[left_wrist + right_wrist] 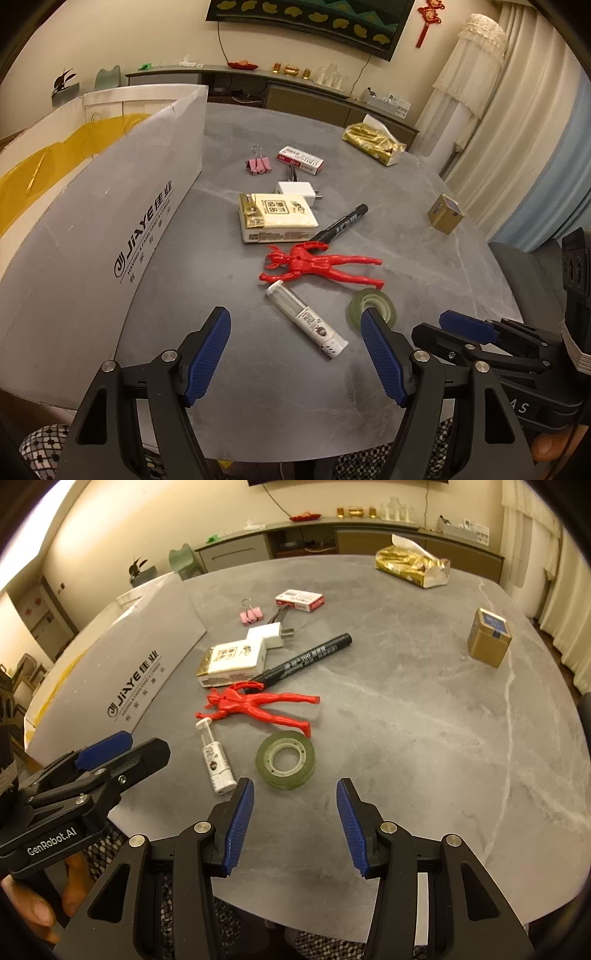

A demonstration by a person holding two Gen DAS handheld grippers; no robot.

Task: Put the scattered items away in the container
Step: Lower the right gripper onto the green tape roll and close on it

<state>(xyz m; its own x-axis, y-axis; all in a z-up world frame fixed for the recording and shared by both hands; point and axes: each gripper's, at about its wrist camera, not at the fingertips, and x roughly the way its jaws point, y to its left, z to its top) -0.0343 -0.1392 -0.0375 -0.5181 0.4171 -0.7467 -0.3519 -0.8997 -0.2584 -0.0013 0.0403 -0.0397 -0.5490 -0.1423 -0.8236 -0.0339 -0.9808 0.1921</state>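
Green tape roll (285,759) just beyond right tool (294,825)

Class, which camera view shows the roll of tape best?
The right wrist view: the tape roll lies whole and unobstructed. In the left wrist view, a finger of the left hand-held gripper covers part of it.

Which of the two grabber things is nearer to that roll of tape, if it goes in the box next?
Probably the right gripper. It is open, and the tape roll lies just ahead of its fingers. The left gripper, also open, faces the white tube and sits closer to the box.
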